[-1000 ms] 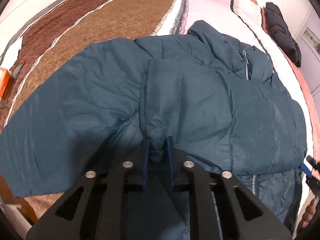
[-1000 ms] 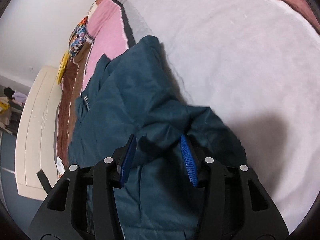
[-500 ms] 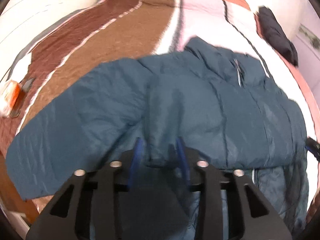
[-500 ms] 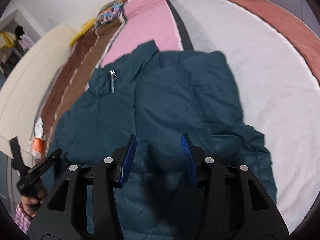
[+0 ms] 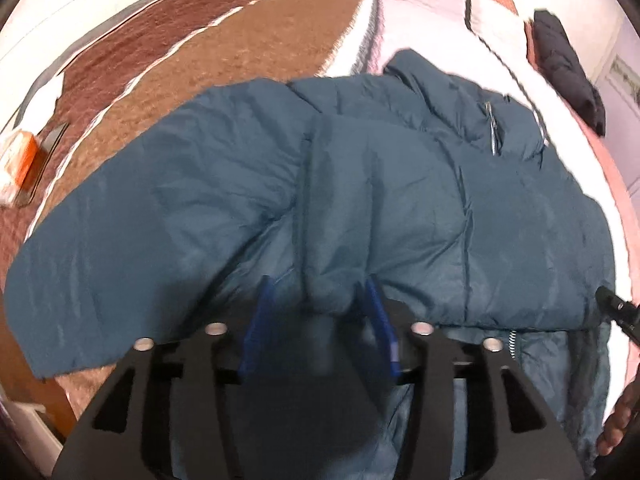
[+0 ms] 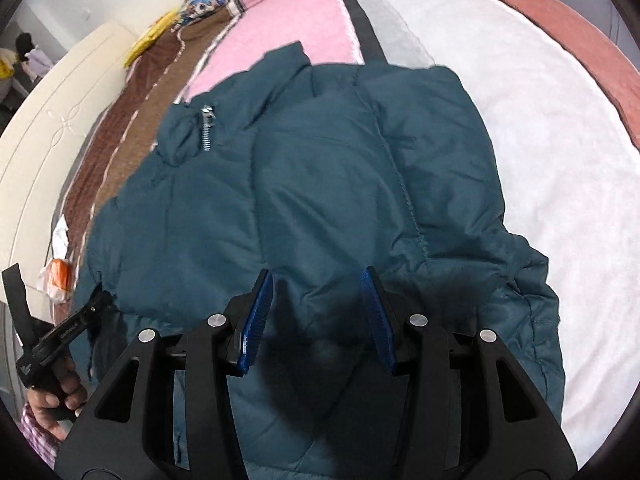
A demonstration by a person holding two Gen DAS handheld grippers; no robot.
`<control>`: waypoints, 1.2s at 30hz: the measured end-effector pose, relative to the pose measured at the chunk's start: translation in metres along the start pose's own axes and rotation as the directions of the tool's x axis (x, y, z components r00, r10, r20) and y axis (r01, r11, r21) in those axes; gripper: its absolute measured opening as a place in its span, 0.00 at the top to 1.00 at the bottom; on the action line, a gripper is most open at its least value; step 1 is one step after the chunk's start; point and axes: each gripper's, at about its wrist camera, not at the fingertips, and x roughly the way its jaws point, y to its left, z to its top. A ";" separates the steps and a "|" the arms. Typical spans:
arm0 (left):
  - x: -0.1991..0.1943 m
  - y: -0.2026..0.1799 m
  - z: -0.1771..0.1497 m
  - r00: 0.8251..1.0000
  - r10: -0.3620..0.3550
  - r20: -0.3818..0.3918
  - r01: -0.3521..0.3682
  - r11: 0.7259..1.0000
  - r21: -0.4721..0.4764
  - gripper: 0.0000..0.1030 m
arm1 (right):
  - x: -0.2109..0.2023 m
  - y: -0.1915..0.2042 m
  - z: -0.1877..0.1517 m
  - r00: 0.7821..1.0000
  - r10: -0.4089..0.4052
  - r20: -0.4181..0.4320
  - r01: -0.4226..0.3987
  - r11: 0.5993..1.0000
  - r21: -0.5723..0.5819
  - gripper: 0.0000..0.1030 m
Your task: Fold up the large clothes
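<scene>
Jacket [image 5: 400,200]: you see it spread on the bed [image 5: 240,40].
Left gripper [image 5: 320,324]: jaws just opened, cuff [image 5: 328,292] lies loose between.
Right gripper [image 6: 316,316]: jaws apart, gripping nothing.

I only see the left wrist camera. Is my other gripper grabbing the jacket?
Observer: No. The right gripper is open over the jacket, pinching nothing.
Child: Can you see my left hand?
Observer: Yes, it wraps the left gripper's handle by the jacket's edge; those jaws have just been opening, the sleeve cuff between them.
Child: What's beside it?
Observer: Pink checked cloth, just below it.
</scene>
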 end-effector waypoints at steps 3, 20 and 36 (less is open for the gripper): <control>-0.018 0.017 -0.006 1.000 -0.007 0.019 0.008 0.999 -0.040 0.42 | -0.009 0.012 -0.011 1.000 0.011 0.008 -0.010 0.999 -0.037 0.55; -0.081 0.172 -0.078 0.996 0.079 0.041 -0.056 0.917 -0.396 0.36 | -0.025 0.075 -0.058 0.995 0.081 -0.054 -0.090 0.978 -0.188 0.54; -0.036 0.280 -0.137 0.991 -0.109 0.079 0.125 0.538 -0.833 0.36 | -0.018 0.088 -0.065 0.995 0.054 -0.083 -0.071 0.973 -0.221 0.53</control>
